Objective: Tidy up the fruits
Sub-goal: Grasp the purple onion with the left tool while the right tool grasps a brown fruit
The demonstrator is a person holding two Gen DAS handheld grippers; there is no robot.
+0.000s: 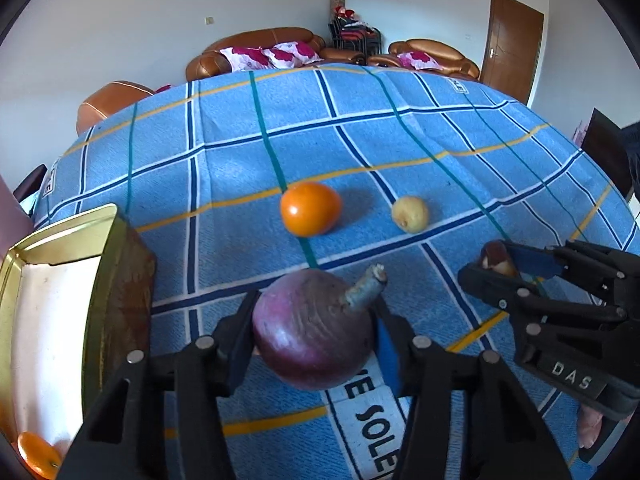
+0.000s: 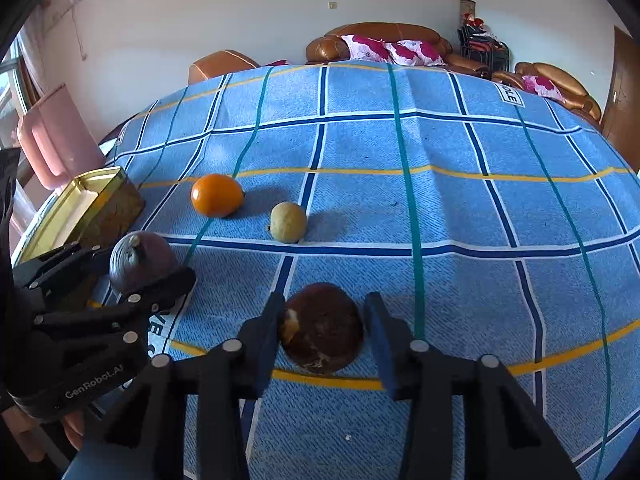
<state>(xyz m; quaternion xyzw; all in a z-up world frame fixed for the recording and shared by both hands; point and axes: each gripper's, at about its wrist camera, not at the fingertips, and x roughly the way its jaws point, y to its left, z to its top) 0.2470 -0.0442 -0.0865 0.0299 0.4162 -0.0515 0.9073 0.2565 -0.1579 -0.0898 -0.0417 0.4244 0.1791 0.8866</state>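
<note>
My left gripper (image 1: 314, 330) is shut on a purple round fruit with a grey stem (image 1: 312, 328), held just above the blue checked cloth; it also shows in the right wrist view (image 2: 140, 264). My right gripper (image 2: 324, 328) has its fingers around a brown fruit (image 2: 324, 328) that rests on the cloth; the left finger touches it and a small gap shows at the right finger. An orange fruit (image 1: 310, 214) and a small yellow-green fruit (image 1: 410, 214) lie on the cloth beyond. A gold tin box (image 1: 60, 300) stands at the left and holds an orange fruit (image 1: 38, 454).
The table under the blue cloth (image 2: 400, 200) curves away to brown sofas (image 1: 256, 50) with pink cushions. A pink chair (image 2: 56, 136) stands at the left edge and a wooden door (image 1: 514, 48) at the right.
</note>
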